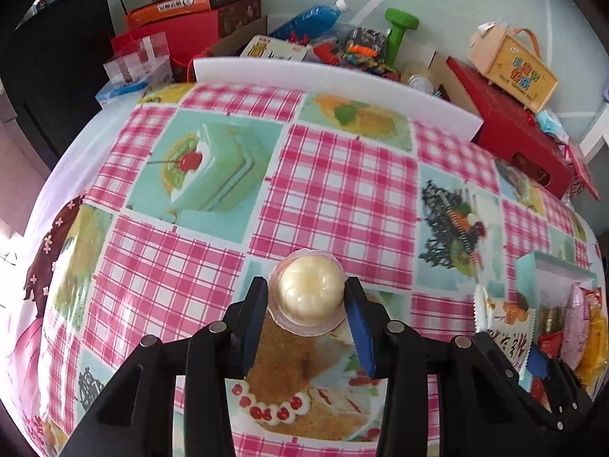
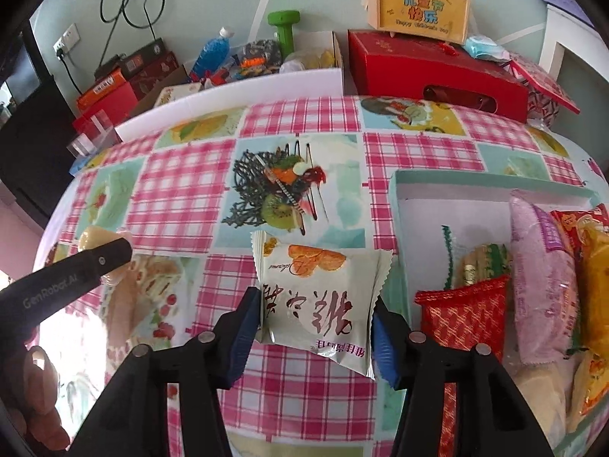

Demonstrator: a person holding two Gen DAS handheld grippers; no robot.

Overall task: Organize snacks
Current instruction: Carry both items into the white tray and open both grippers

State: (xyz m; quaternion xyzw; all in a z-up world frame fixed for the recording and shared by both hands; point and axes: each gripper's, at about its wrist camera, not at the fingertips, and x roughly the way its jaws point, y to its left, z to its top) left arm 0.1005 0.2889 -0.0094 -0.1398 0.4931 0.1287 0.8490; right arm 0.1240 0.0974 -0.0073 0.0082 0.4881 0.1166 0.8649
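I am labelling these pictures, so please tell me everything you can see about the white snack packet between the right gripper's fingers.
The white snack packet is a flat, squarish pillow pouch of glossy film with zigzag-cut end seams. It carries an orange cookie picture, dark brush-style characters and a line of small print, all seen upside down. It looks sealed, slightly creased and puffed. The right gripper pinches it by its two side edges with blue pads. It sits over the pink checked tablecloth, just left of the mint box of snacks.
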